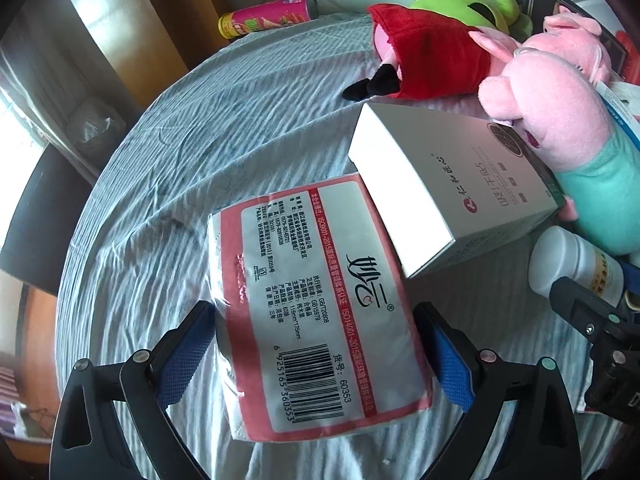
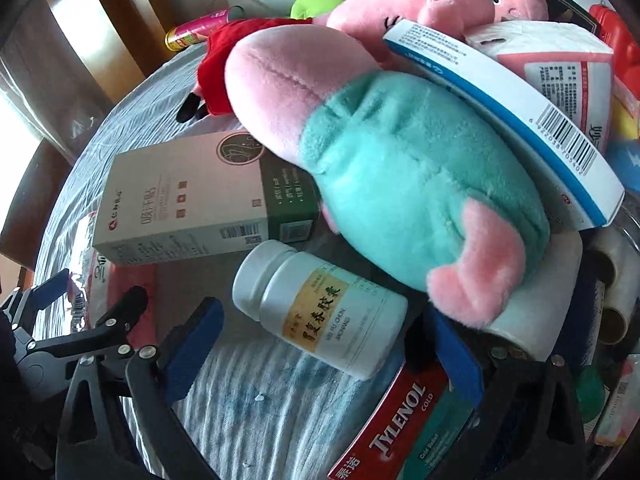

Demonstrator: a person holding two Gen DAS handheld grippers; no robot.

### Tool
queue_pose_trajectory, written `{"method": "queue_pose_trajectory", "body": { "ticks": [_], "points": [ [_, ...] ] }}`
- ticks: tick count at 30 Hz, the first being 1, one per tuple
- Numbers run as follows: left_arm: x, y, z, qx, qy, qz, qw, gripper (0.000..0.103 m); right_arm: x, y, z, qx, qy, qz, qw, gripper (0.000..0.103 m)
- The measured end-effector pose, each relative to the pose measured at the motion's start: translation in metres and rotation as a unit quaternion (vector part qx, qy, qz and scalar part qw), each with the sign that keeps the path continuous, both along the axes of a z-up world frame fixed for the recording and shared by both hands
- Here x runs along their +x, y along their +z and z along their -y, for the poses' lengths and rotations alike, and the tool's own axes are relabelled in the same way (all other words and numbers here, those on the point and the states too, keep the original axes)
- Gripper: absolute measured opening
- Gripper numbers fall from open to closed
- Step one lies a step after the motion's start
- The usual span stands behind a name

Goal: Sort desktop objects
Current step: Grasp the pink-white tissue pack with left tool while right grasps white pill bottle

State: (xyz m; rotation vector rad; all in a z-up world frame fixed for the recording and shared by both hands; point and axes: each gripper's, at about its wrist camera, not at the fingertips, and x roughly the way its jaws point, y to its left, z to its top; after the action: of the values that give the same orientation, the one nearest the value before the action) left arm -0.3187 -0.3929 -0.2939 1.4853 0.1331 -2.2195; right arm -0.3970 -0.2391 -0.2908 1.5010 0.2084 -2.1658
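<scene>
Between my left gripper's [image 1: 316,344] spread fingers lies a tissue pack [image 1: 308,304] on the wrinkled blue cloth [image 1: 180,152], pads not pressing it. Just beyond, a grey box [image 1: 448,196] overlaps its corner. My right gripper [image 2: 320,344] stands wide around a white pill bottle [image 2: 320,308], below a plush pig [image 2: 392,184].

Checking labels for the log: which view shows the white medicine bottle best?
The right wrist view: the white medicine bottle lies on its side between the open right gripper's fingers, cap and yellow label fully visible. The left wrist view shows only its cap end at the right edge, partly behind the other gripper.
</scene>
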Motion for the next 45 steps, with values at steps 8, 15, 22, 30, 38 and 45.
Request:
{"method": "queue_pose_trajectory", "body": {
  "ticks": [8,15,22,30,38,45],
  "points": [
    [0.014,0.002,0.003,0.012,-0.003,0.005,0.9999,0.095,0.027,-0.009,0.01,-0.006,0.033,0.041,0.999,0.077],
    [0.021,0.004,0.001,0.012,-0.007,0.001,0.9999,0.092,0.023,-0.009,0.011,0.003,0.024,0.027,0.999,0.077],
    [0.035,0.005,-0.001,0.007,-0.013,-0.002,0.9999,0.092,0.022,-0.013,0.02,0.033,0.042,0.011,0.999,0.079],
    [0.059,0.006,0.005,0.013,-0.014,0.003,0.9998,0.094,0.044,-0.004,0.021,0.018,0.052,0.034,0.998,0.08],
    [0.058,0.0,0.008,0.013,0.002,-0.008,0.9999,0.096,0.037,-0.01,0.038,0.047,0.06,0.01,0.997,0.082],
    [0.069,0.007,0.011,0.012,0.009,-0.023,0.9996,0.087,0.047,-0.015,0.033,0.053,0.063,0.006,0.997,0.056]
  ]
}}
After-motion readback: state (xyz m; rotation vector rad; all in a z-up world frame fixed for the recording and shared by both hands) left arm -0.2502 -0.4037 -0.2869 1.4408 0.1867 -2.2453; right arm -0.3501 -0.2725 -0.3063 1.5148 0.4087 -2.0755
